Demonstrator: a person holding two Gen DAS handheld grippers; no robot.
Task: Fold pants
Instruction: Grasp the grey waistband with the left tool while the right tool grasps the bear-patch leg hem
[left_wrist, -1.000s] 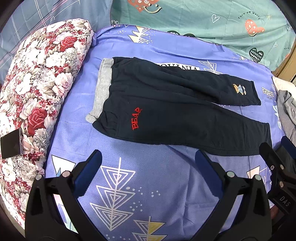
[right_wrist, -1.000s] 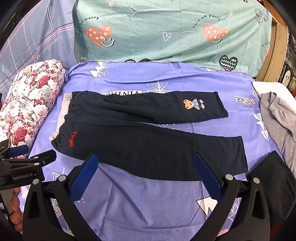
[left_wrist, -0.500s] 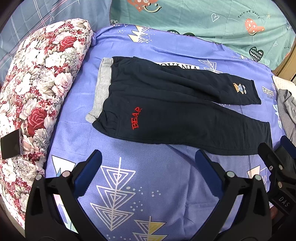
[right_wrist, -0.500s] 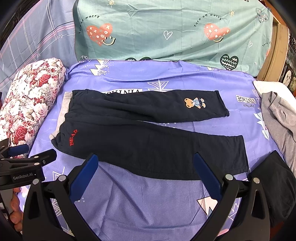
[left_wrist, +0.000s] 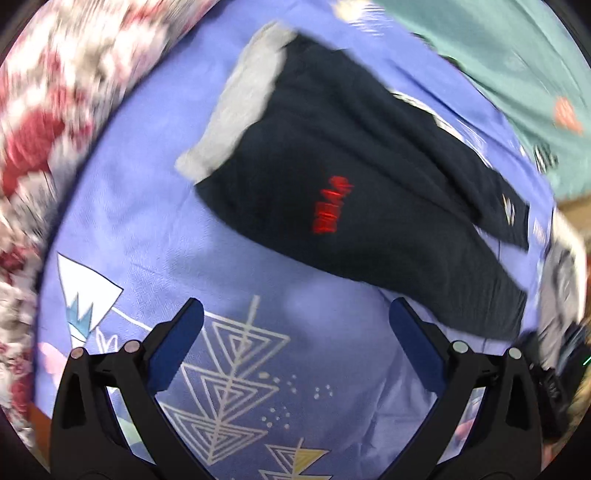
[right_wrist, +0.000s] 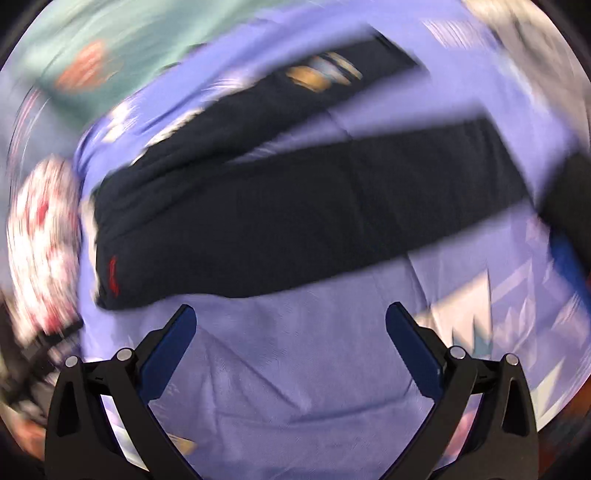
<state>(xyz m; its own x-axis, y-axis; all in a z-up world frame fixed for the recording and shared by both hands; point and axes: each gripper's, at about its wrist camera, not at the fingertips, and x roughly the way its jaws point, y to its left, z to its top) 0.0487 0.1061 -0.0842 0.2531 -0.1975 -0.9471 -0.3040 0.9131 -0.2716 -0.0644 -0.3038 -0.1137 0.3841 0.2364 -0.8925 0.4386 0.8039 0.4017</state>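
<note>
Dark navy pants (left_wrist: 369, 192) lie flat on the purple bedsheet (left_wrist: 147, 229), with a grey waistband (left_wrist: 240, 103) at the left and red "BEAR" lettering (left_wrist: 332, 210). Both views are motion-blurred. My left gripper (left_wrist: 295, 325) is open and empty, just short of the pants' near edge by the waist. In the right wrist view the pants (right_wrist: 295, 214) stretch across the frame, the near leg closest. My right gripper (right_wrist: 290, 321) is open and empty, just short of that leg's near edge.
A floral pillow (left_wrist: 44, 110) lies left of the pants. A teal sheet (left_wrist: 517, 66) hangs at the back. A dark garment (right_wrist: 569, 192) lies at the right by the leg cuffs. Purple sheet (right_wrist: 295, 387) spreads under both grippers.
Both grippers have swung fast toward the pants and tilted; the pants now look larger and closer. The pants have not moved. Both grippers stay open.
</note>
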